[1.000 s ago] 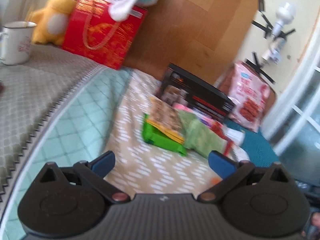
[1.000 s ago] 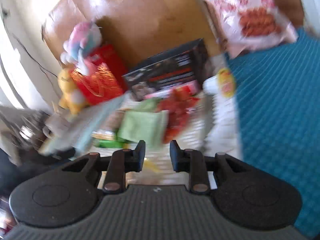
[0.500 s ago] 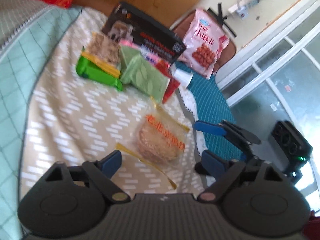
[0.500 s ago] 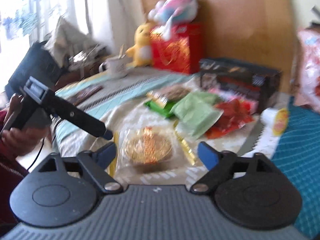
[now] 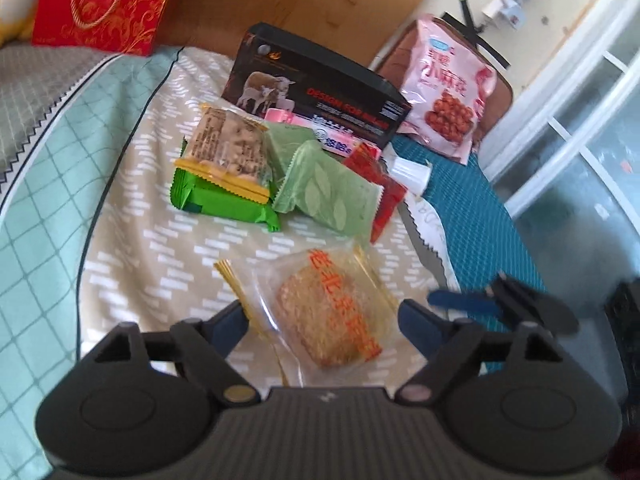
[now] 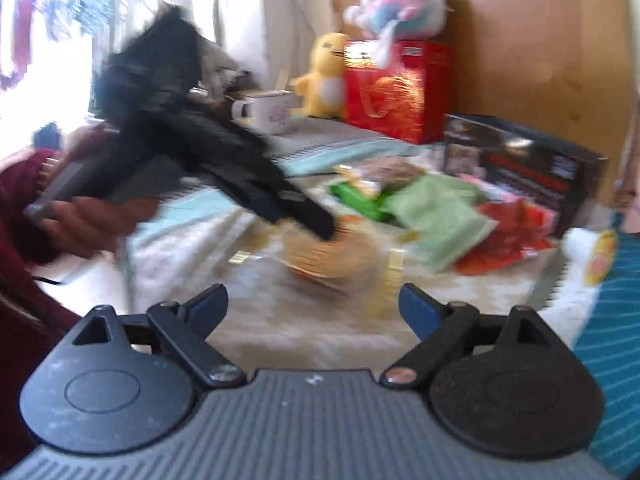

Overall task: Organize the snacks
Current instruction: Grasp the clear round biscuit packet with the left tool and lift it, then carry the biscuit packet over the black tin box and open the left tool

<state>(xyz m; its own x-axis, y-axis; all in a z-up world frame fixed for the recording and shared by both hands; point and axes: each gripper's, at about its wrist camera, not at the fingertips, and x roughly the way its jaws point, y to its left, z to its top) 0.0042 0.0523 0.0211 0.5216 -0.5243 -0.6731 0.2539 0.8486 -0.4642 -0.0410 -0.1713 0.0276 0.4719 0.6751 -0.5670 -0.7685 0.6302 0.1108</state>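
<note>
Clear-wrapped pastry [image 5: 332, 312] lay btwn left gripper [image 5: 322, 322] fingers, unpinched; right gripper [image 6: 312, 306] closing, empty, pastry just ahead.

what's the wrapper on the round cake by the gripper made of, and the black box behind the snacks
Cake wrapper: looks like thin clear plastic film, glossy; the cake shows through and gold strips edge it. Black box: probably printed cardboard, slightly shiny, with crisp folded edges and a photo of sheep.
</note>
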